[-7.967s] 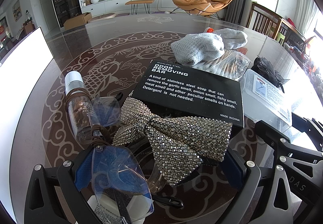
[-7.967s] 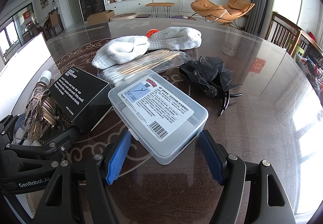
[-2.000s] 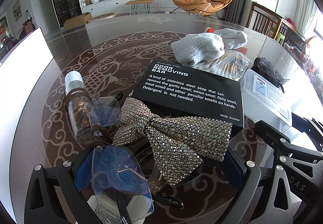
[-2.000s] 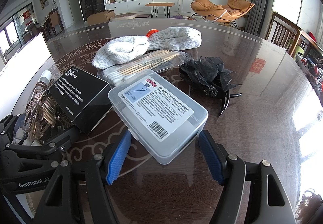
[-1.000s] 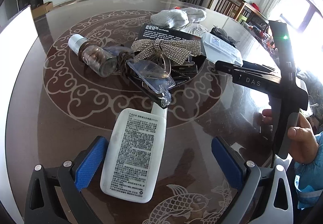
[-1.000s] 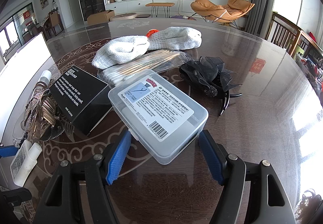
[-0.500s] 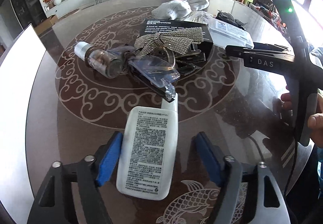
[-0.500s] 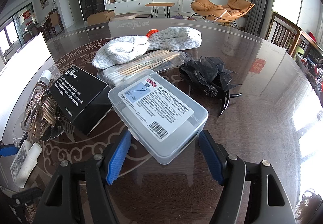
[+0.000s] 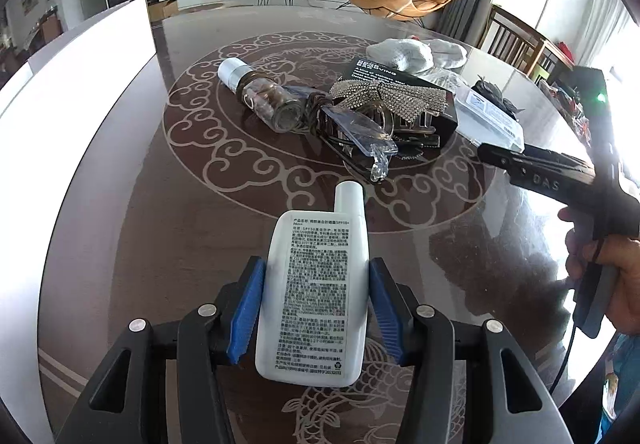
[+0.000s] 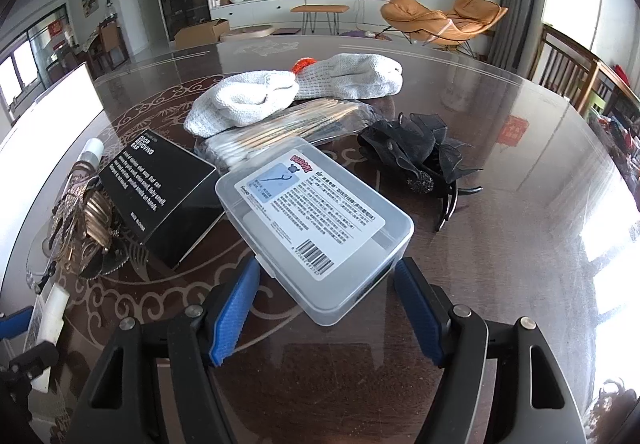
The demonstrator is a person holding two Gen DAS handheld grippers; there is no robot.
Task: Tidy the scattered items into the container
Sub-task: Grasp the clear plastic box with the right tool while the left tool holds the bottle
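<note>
Change: your left gripper (image 9: 316,308) has just been closing; where it straddled the bow pile, it now sits at the near edge of the tabletop (image 9: 200,204).
Left fingers: blue pads (image 9: 248,304) pressed on both flanks of the white bottle (image 9: 316,292), label up, cap pointing to the centre, so it should lift flat.
Right fingers: your right gripper (image 10: 326,312) stands spread, touching nothing, the clear plastic box (image 10: 316,220) just ahead.
Remaining items: glass jar (image 9: 264,100), rhinestone bow (image 9: 388,96), black box (image 9: 400,84) clustered mid-table.
Container: white bin (image 9: 80,84) along the left edge, likely the bottle's destination.
</note>
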